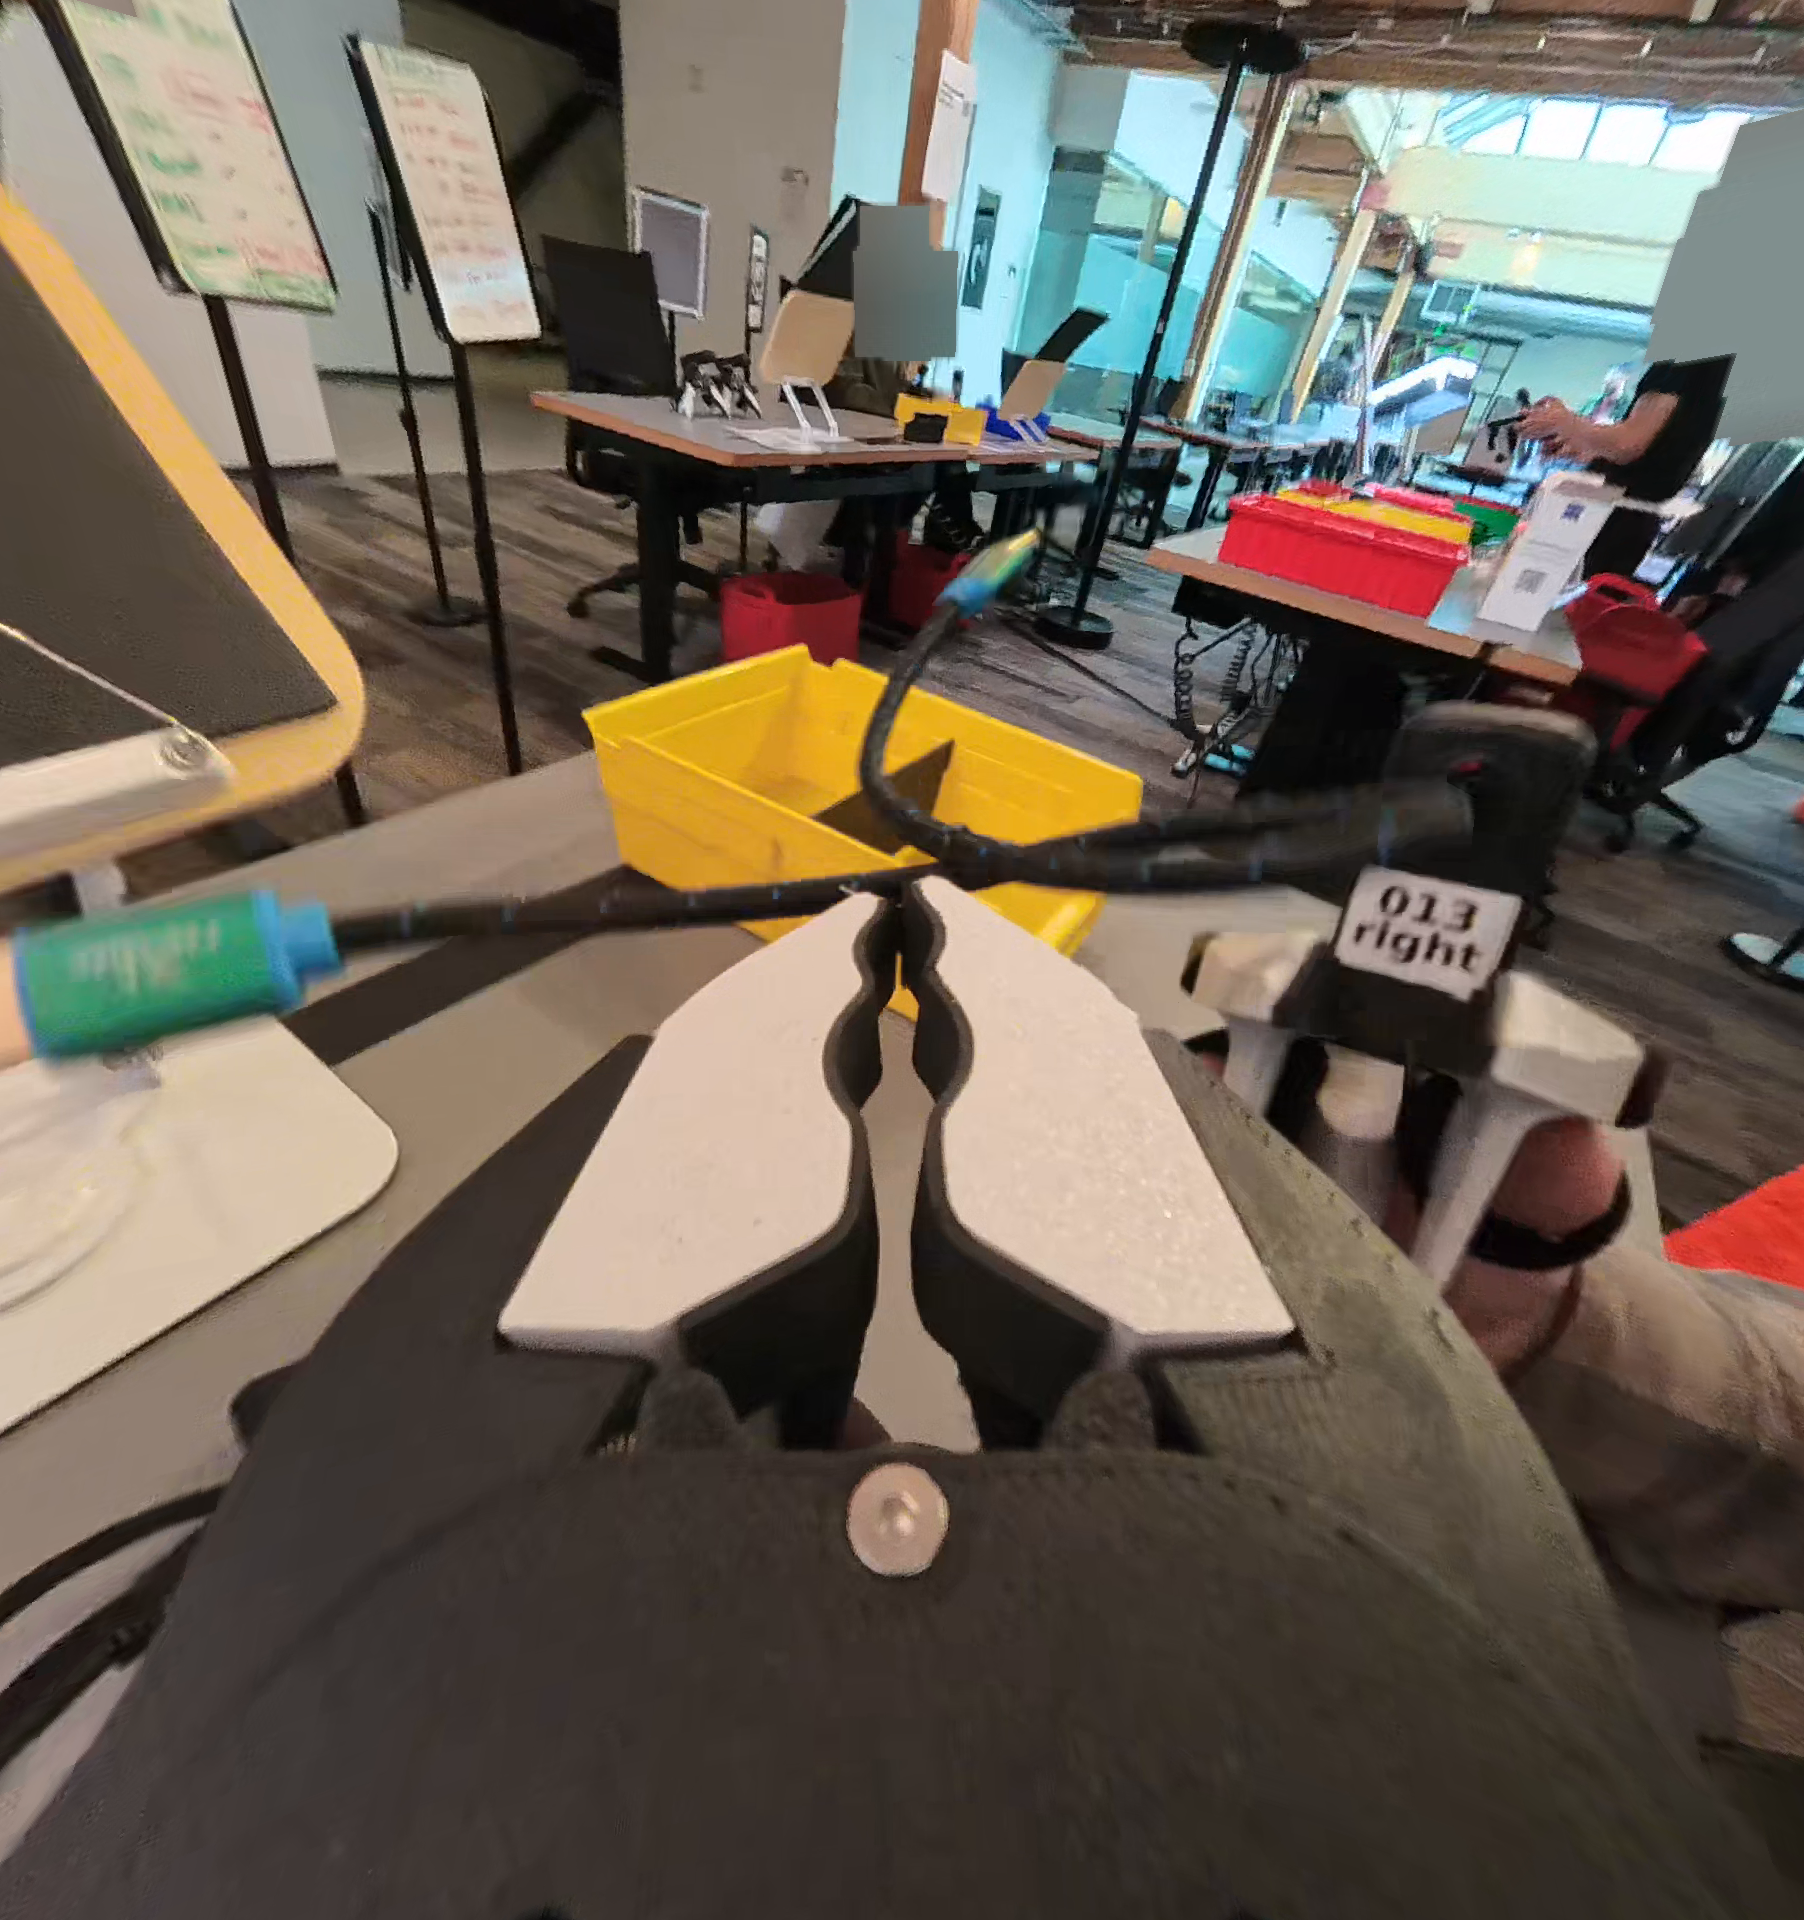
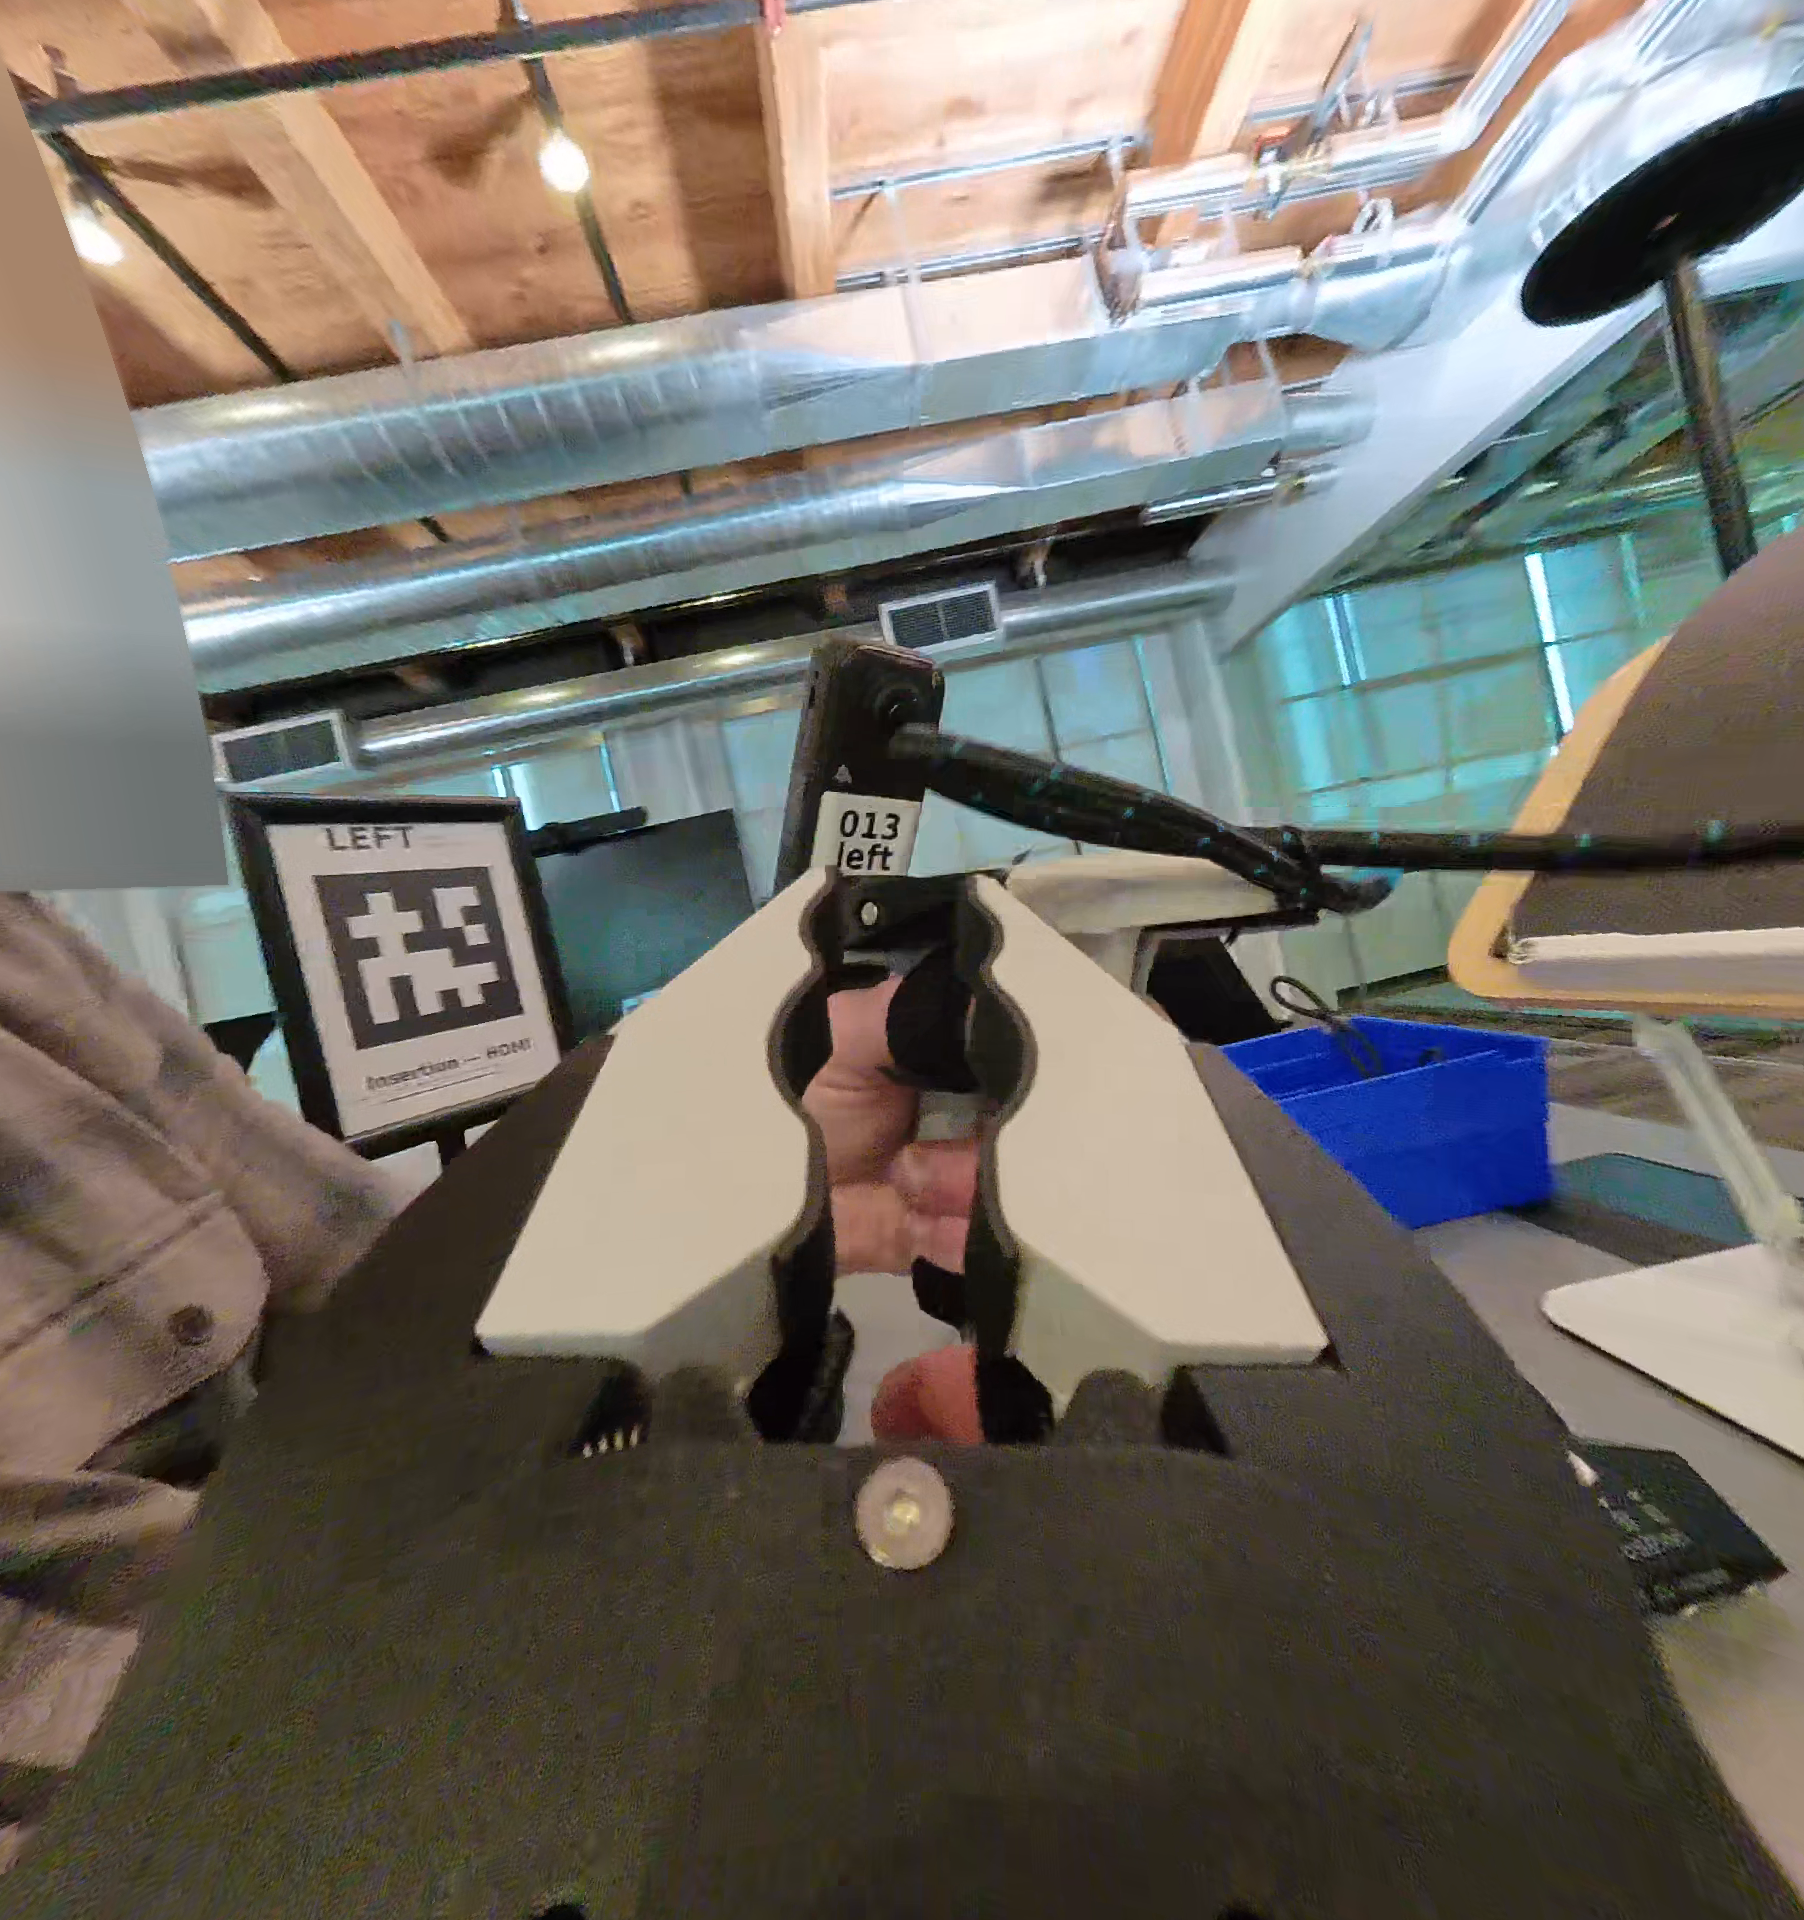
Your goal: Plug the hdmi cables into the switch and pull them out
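Pinching the black braided HDMI cables (image 1: 1033, 847) mid-length in our closed left gripper (image 1: 900, 914) above the yellow bin (image 1: 732, 790), we should regrip near the green plug (image 1: 160, 971), while our right gripper (image 2: 903, 914) looks empty, nearly shut.

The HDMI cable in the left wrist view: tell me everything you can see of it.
The HDMI cable is black, braided, flecked with blue, and bundled into several strands. The left gripper is shut on the bundle, holding it above the yellow bin. One green-and-blue plug points left, blurred; the other plug curls upward, free.
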A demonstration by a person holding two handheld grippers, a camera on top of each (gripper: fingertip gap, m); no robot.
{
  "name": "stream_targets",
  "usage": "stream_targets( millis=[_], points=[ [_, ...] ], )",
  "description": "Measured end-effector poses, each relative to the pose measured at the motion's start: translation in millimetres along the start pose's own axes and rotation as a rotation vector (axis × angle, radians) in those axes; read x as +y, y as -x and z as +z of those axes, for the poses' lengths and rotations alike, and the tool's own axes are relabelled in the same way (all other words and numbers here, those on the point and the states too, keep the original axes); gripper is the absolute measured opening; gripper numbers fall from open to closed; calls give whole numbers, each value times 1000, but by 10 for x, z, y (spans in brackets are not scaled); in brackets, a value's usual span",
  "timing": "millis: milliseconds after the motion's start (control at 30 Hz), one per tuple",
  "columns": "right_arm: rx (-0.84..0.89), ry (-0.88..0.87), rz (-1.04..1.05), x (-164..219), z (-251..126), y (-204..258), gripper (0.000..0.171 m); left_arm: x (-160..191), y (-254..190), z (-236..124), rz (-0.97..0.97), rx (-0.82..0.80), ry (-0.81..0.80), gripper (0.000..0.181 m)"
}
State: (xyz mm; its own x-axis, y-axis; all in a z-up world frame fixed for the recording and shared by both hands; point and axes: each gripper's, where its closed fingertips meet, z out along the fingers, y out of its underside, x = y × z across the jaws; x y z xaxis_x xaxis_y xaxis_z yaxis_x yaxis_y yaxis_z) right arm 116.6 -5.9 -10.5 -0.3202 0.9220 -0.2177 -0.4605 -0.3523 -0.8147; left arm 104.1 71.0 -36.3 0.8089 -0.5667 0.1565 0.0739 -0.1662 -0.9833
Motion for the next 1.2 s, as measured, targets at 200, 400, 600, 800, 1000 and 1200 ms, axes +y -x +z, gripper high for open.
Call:
stream_targets(
  millis=[200, 400, 600, 800, 1000, 1200],
  points=[
    [149, 217, -307, -67, -6, -120, 21, 292, -100, 23, 197, -28, 138, 0],
    [233, 499, -623, -96, -188, -317, 28, 331, -182, -56, 189, 27, 194, 0],
    [184, 790, -1384, 60, -371, -438, 51, 338, -330, -121, 100, 171, 243, 0],
    [136, 1016, -1900, -42, -409, -683, 37, 310, -441, -207, 97, 271, 307, 0],
    [91, 1089, -1726, 97, -403, -744, 5, 331, -632, -256, 192, 371, 393, 0],
    [-174, 1039, -931, 538, -471, -385, 4, 183, -895, -360, 314, 532, 349, 0]
  ],
)
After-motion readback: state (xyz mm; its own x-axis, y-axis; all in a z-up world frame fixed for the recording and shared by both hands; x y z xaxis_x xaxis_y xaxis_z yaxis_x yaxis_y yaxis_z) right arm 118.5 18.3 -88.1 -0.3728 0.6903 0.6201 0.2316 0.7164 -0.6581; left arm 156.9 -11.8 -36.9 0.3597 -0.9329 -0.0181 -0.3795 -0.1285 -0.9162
